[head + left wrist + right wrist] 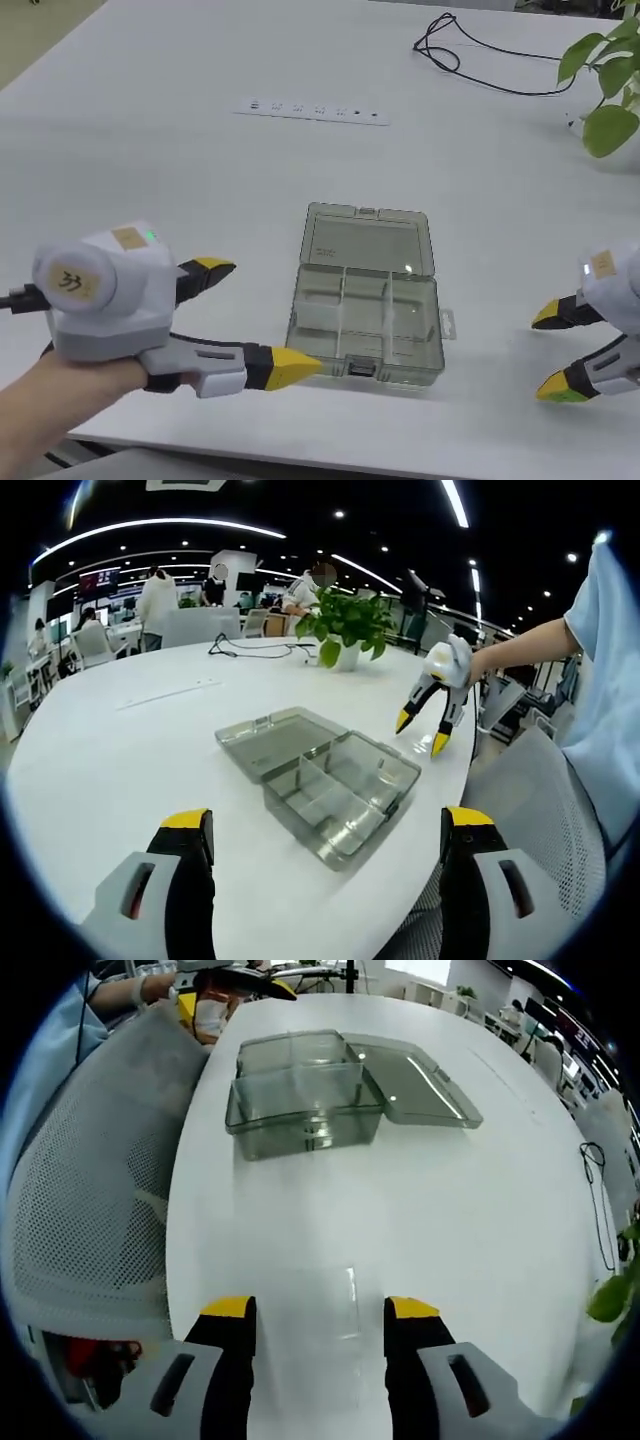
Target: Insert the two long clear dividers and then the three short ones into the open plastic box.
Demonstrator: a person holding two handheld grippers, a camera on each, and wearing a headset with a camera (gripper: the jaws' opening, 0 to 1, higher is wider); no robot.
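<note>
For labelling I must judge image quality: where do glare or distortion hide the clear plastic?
Head view: even light, soft shadows, one small glint on the box lid. Left gripper view: fisheye curves the table edge. Right gripper view: a clear piece almost vanishes against white.

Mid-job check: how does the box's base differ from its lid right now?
The base is deeper and split by clear walls into compartments; the lid is shallow and undivided. The base lies toward the near edge of the table, with the lid beyond it, folded back flat. Both are smoky clear plastic, joined along one long edge.
</note>
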